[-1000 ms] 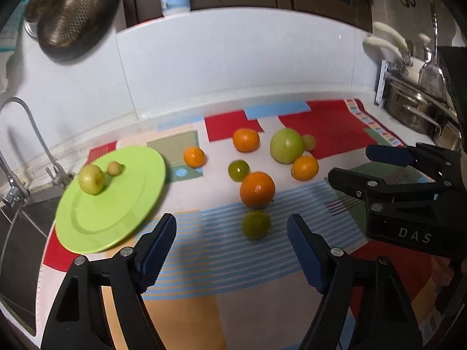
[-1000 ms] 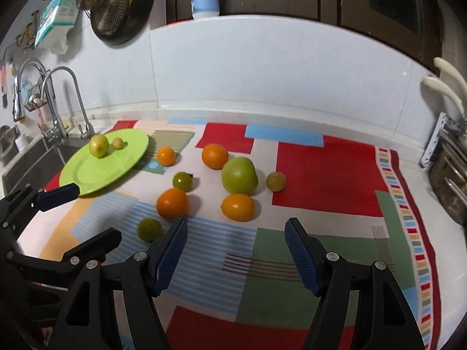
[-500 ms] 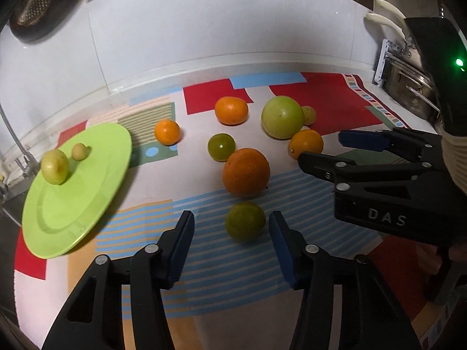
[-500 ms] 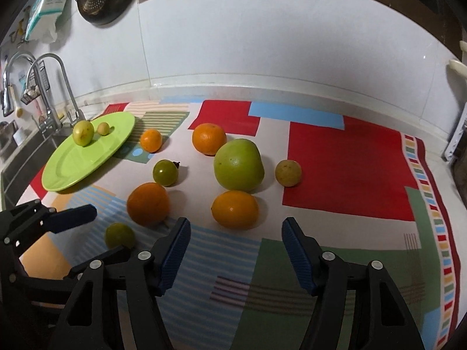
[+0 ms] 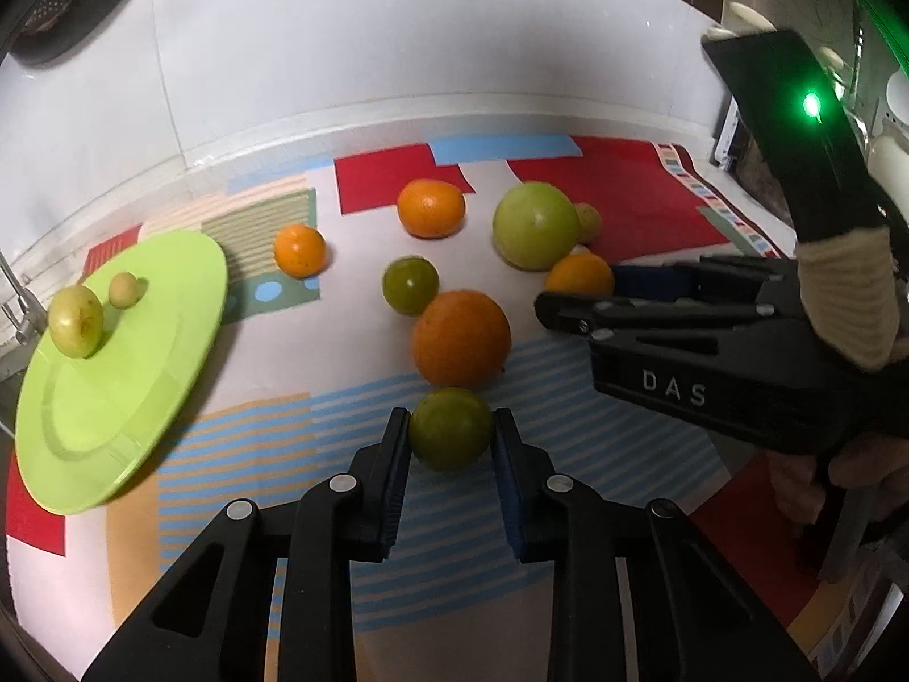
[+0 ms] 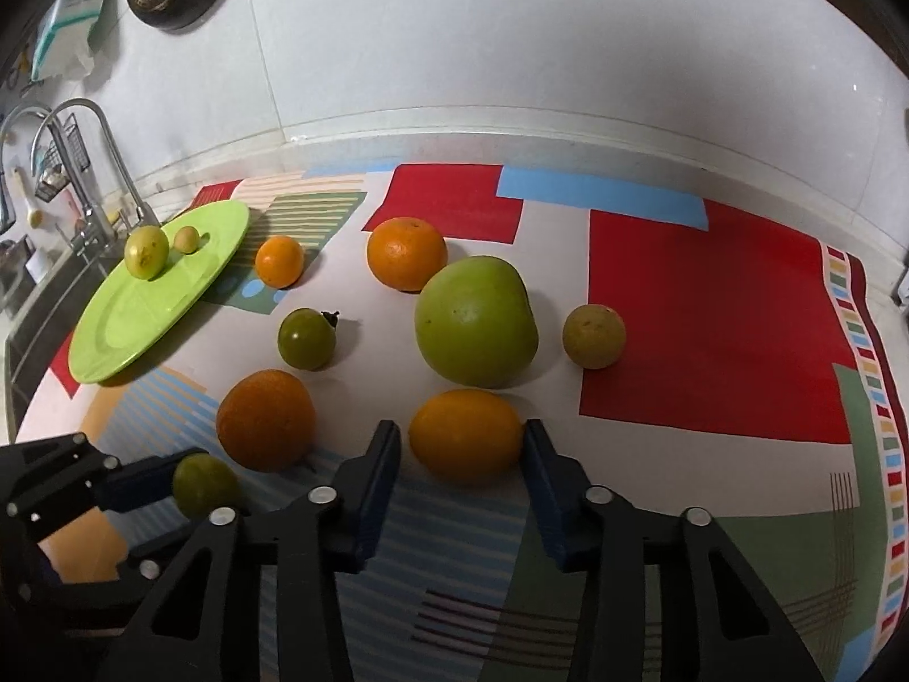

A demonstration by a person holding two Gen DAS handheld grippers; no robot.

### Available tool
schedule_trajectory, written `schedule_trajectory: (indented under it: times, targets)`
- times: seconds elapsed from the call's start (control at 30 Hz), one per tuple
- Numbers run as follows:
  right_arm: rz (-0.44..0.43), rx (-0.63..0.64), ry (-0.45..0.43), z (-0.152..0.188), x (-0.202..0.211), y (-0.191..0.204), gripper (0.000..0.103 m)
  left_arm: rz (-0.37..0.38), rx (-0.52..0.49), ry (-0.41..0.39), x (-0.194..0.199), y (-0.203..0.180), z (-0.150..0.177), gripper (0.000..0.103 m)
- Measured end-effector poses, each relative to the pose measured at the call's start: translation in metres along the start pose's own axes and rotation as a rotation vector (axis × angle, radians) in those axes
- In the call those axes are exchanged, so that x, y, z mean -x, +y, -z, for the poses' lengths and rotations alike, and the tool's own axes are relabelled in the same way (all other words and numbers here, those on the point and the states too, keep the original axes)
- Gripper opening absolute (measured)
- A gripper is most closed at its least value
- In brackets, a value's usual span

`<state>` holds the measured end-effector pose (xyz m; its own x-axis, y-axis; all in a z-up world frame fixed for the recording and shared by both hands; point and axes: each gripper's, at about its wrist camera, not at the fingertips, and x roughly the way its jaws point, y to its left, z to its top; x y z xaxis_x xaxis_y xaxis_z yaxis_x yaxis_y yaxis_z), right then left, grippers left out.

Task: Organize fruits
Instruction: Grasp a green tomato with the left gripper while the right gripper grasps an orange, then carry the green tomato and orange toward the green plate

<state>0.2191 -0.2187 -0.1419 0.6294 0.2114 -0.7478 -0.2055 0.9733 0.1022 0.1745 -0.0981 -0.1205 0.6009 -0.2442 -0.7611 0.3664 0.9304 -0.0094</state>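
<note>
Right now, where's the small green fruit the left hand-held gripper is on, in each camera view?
Left wrist view: the small green fruit sits low centre, pinched between the left hand-held gripper pads.
Right wrist view: the same fruit sits at lower left, partly hidden by that gripper's fingers.
Shared landmark: the large orange just behind it.

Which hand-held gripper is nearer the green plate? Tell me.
Left. The left hand-held gripper grips a small green fruit beside the green plate; the right hand-held gripper is farther, around an orange.
</note>
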Motion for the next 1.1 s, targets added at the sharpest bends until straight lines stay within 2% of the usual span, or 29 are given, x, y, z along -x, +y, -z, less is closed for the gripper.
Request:
schedule_trajectory:
  times: [0.43,0.8,1.1]
  targets:
    - [0.016,0.021,-0.043,0.006,0.025,0.011,0.04,-0.012,0.022,-0.063,0.018,0.008,-0.008,0.029]
    - [0.005,0.003,-0.091,0.013,0.065,0.028,0.04,-0.02,0.03,-0.132,0.057,0.011,0.0,0.029]
    - [-0.008,0.023,-0.15,0.016,0.1,0.06,0.04,-0.064,0.059,-0.192,0.097,0.028,0.017,0.029]
